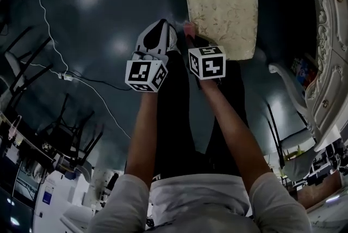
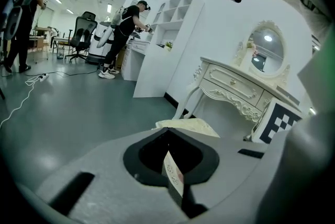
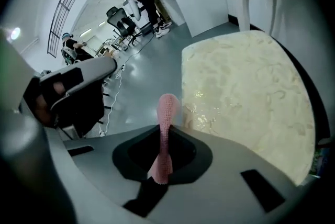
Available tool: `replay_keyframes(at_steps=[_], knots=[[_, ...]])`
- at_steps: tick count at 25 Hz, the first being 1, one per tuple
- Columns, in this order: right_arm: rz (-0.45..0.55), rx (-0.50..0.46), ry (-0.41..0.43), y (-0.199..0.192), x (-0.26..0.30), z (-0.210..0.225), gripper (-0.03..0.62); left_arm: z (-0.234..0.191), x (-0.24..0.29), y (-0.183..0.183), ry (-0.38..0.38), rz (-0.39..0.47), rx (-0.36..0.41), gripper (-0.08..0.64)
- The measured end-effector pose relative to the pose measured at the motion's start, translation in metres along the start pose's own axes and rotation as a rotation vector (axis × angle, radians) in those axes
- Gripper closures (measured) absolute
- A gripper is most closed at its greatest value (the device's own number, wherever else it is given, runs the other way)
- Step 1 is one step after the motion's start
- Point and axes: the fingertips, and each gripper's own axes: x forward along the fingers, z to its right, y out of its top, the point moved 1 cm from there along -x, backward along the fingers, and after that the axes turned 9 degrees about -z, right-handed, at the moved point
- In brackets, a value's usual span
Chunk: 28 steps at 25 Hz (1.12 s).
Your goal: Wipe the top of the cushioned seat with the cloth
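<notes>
Glossy grey floor (image 2: pixel 78 113), white walls. An ornate white dressing table (image 2: pixel 235 89) carries an oval mirror (image 2: pixel 267 50); a white shelf unit (image 2: pixel 175 13) stands to its left.

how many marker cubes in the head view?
2. Left gripper's cube over the floor, centre; right gripper's cube just right of it, at the cushioned seat's near edge. None looks hidden.

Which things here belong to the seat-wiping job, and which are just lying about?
Job: cushioned seat, pink cloth, right gripper shut on the cloth.
Lying about: dressing table, oval mirror, white floor cable, office chair; left gripper, shut.
</notes>
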Motion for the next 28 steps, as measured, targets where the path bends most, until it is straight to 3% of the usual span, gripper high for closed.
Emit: replay_keyframes(at_steps=[6,12,17,28], knots=[[-0.047,0.045,-0.069,0.002,0.023,0.011,0.561,-0.016,-0.01,-0.006,0.014,0.002,-0.012,0.548],[-0.035,-0.042,-0.064,0.002,0.008,0.021,0.561,-0.003,-0.004,-0.013,0.003,0.002,-0.026,0.548],[-0.013,0.018,-0.061,-0.006,-0.011,0.045,0.561,0.028,0.013,-0.017,-0.034,-0.012,-0.01,0.548],[0.084,0.167,-0.073,-0.019,-0.07,0.148,0.561,0.1,0.056,-0.014,-0.093,-0.033,0.036,0.548]])
